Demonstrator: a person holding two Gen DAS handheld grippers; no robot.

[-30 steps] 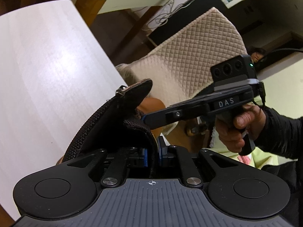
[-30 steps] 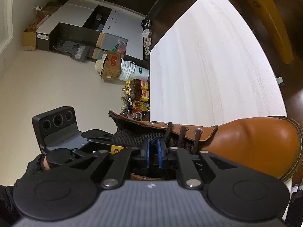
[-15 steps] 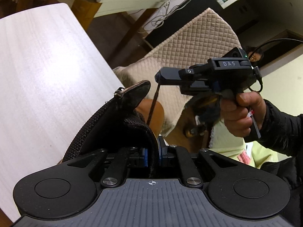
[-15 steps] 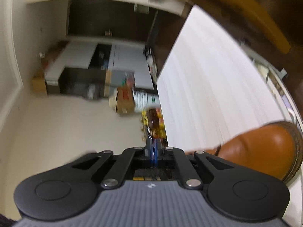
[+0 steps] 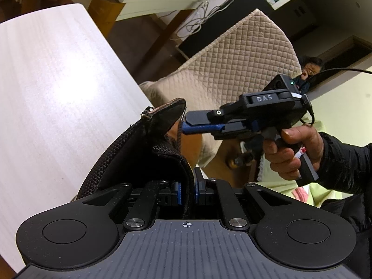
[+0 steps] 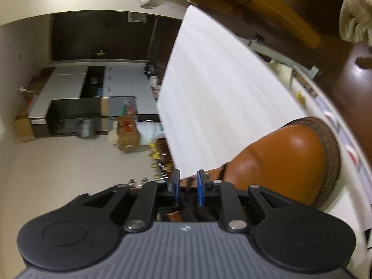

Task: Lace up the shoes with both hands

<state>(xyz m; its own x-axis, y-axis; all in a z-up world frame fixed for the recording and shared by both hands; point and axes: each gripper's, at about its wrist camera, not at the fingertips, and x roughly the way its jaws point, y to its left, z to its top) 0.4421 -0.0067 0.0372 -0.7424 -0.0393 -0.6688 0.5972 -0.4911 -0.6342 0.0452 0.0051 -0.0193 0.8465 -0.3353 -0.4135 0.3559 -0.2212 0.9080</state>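
The left gripper (image 5: pixel 186 191) is clamped on the boot's black padded collar (image 5: pixel 172 162), holding the boot (image 6: pixel 286 160) steady on the white table (image 5: pixel 58 81). The boot's tongue (image 5: pixel 166 116) stands up just beyond it.

The right gripper (image 6: pixel 187 187), held in a person's hand (image 5: pixel 293 151), reaches in from the right in the left view, its tip near the tongue. Its jaws are opening. In its own view the blue pads (image 6: pixel 201 186) stand apart over the boot's throat, and nothing can be seen pressed between them. A dark lace (image 5: pixel 179 134) runs up beside the tongue toward that gripper's tip; whether they touch is unclear.

The step looks like threading: a lace end seems just let go, with the brown toe pointing away across the table. Next, the right gripper likely needs to find the lace end again and guide it to the next eyelet while the left keeps its hold.
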